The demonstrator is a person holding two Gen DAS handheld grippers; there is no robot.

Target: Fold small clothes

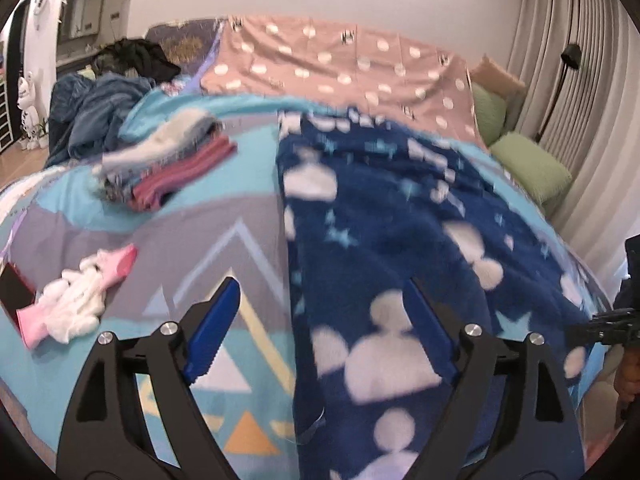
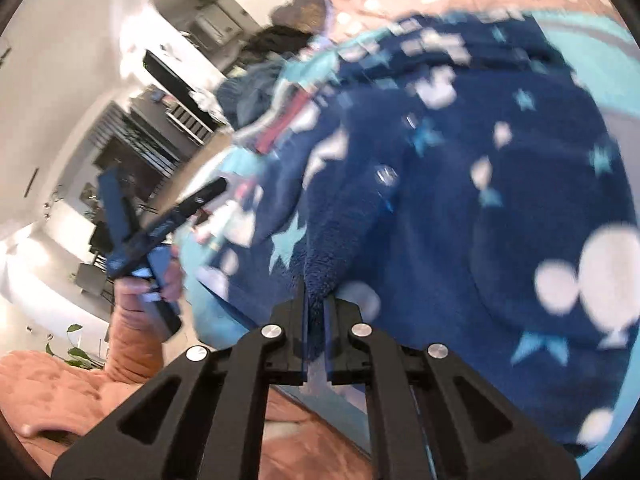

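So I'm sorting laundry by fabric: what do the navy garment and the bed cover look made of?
Navy garment: apparently fleece or plush, matte; its nap looks fuzzy at the edge pinched by the right gripper. Bed cover: seemingly smooth woven cotton or polyester, with a flat, crisp geometric print and no pile.

Left claw (image 1: 322, 300): jaws wide apart, nothing between them, pitched down over the near edge of the fleece (image 1: 400, 220). Right claw (image 2: 315, 300): jaws nearly together, pinching a raised fold of the fleece at its near edge, also pitched down. Left hand (image 2: 150, 284) wraps the claw handle, left of the fleece.
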